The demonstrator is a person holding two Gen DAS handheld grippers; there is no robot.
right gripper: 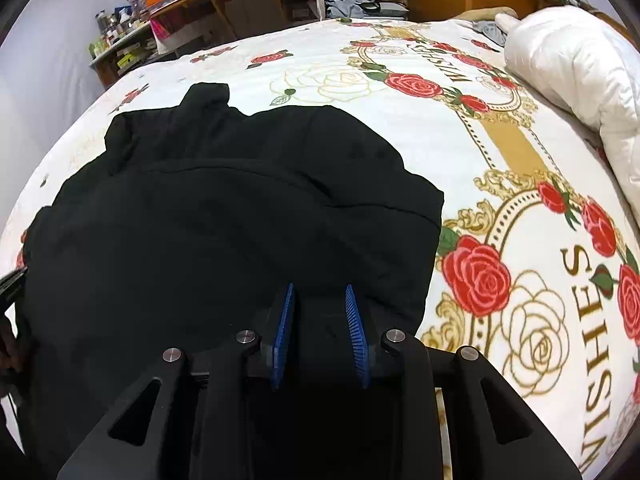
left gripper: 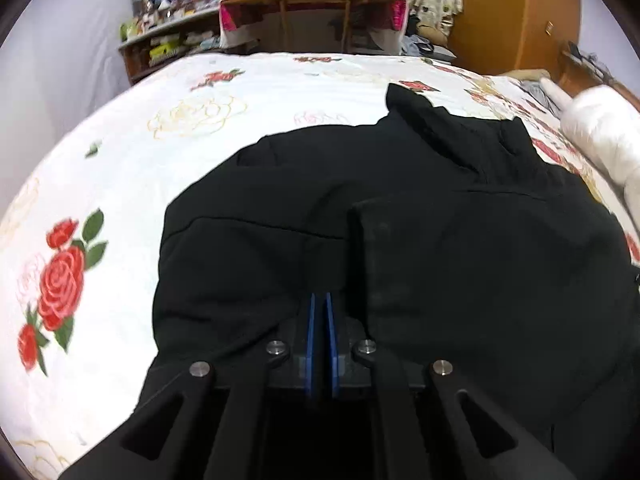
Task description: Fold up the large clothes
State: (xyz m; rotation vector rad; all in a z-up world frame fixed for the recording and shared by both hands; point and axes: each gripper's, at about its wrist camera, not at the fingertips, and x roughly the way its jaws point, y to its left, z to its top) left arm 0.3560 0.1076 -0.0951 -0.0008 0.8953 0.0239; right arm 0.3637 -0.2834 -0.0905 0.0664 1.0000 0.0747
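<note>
A large black garment (left gripper: 420,216) lies spread on the rose-print bed sheet (left gripper: 180,92), its collar pointing to the far side. In the left wrist view my left gripper (left gripper: 320,298) has its blue pads nearly together, pinched on the garment's near edge, with black fabric draped over the fingertips. In the right wrist view the same garment (right gripper: 224,208) fills the left and middle. My right gripper (right gripper: 320,292) has its blue pads apart, with the garment's near edge lying between them; I cannot tell whether it grips.
A rolled white duvet (right gripper: 576,72) lies at the bed's right side. Beyond the bed stand a wooden desk (left gripper: 312,4), cluttered shelves (left gripper: 160,40) and an orange wardrobe (left gripper: 516,12). Bare sheet (right gripper: 500,160) lies right of the garment.
</note>
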